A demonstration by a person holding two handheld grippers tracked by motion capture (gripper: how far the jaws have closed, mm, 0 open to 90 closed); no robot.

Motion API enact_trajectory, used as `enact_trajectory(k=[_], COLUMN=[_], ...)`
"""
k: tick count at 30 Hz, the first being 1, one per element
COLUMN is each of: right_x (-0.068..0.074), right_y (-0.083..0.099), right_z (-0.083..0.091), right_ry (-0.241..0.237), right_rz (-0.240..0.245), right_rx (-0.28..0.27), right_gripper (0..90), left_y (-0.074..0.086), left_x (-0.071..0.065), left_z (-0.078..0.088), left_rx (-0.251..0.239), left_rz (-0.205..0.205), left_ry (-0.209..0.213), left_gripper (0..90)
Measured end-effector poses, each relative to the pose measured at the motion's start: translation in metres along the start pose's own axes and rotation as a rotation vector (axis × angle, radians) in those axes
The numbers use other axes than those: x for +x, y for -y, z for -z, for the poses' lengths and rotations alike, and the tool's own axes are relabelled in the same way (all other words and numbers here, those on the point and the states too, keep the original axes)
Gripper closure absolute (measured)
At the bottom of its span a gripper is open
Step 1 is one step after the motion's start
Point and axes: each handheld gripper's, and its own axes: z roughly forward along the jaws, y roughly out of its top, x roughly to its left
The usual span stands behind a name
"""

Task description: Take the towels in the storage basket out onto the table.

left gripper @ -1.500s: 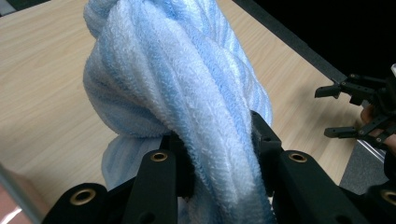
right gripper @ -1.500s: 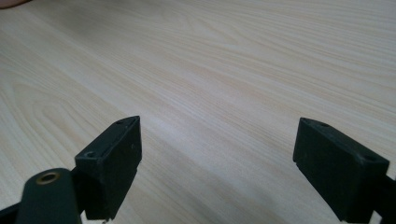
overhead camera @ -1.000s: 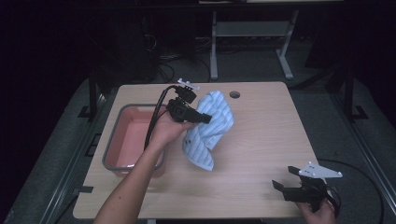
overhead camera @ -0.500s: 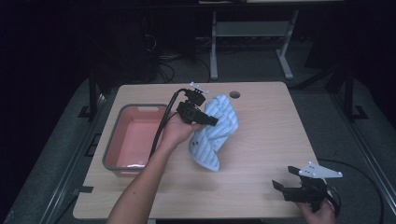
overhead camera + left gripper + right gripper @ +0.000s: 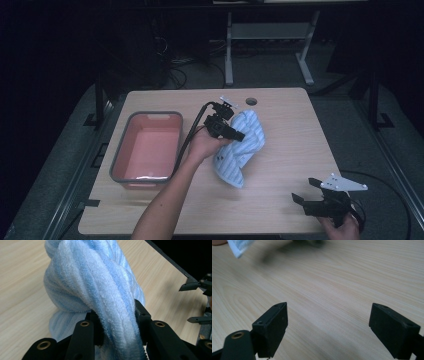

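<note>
Pale wood-grain worktop [image 5: 280, 200], rectangular with rounded corners, a small round hole [image 5: 251, 101] near the far edge. Wide bare stretch across the right half, from the far right corner down to the near edge; more bare wood along the near edge between the two forearms. Dark floor and a grey metal frame [image 5: 265, 35] beyond the far edge.

Light blue towel [image 5: 241, 147] close to the middle of the worktop, slightly toward the far edge, bunched and twisted, one corner hanging down toward the near edge and touching or nearly touching the wood. Soft looped terry with faint darker blue stripes, gathered into a thick rope-like fold in the left gripper view [image 5: 100, 290].

Left gripper [image 5: 239, 135], black and angular, clamped tight on that fold, jaws pressing the cloth from both sides [image 5: 115, 335]; black cable trailing back along the hand toward the tub. Grey-rimmed plastic tub [image 5: 120, 150], oblong with rounded corners and a pink inside, near the left edge, just beside the left hand, apart from the towel.

Right gripper [image 5: 306, 192] low at the near right corner, well apart from the towel, grey three-cornered plate on top. Jaws wide apart with bare wood between them [image 5: 328, 322]; blocky matte black pads. Blurred towel corner [image 5: 239, 246] at the top left of that view.
</note>
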Motion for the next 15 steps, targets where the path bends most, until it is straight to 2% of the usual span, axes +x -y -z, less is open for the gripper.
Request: enact_trajectory(k=[5,10,15], right_x=[0.000,0.001,0.001], right_y=[0.000,-0.002,-0.002], right_z=[0.000,-0.001,-0.002], right_ry=[0.000,-0.002,-0.002], right_rz=[0.001,0.007,0.009], right_rx=[0.000,-0.003,-0.003], right_gripper=[14.9,14.9,14.9], left_y=[0.000,0.004,0.009], left_x=[-0.003,-0.004,-0.003], left_z=[-0.012,-0.024,-0.031], left_rx=[0.019,0.023,0.008], left_rz=[-0.001,0.015,0.029], left_ry=[0.009,0.016,0.028], left_gripper=[68.4,68.1,68.0])
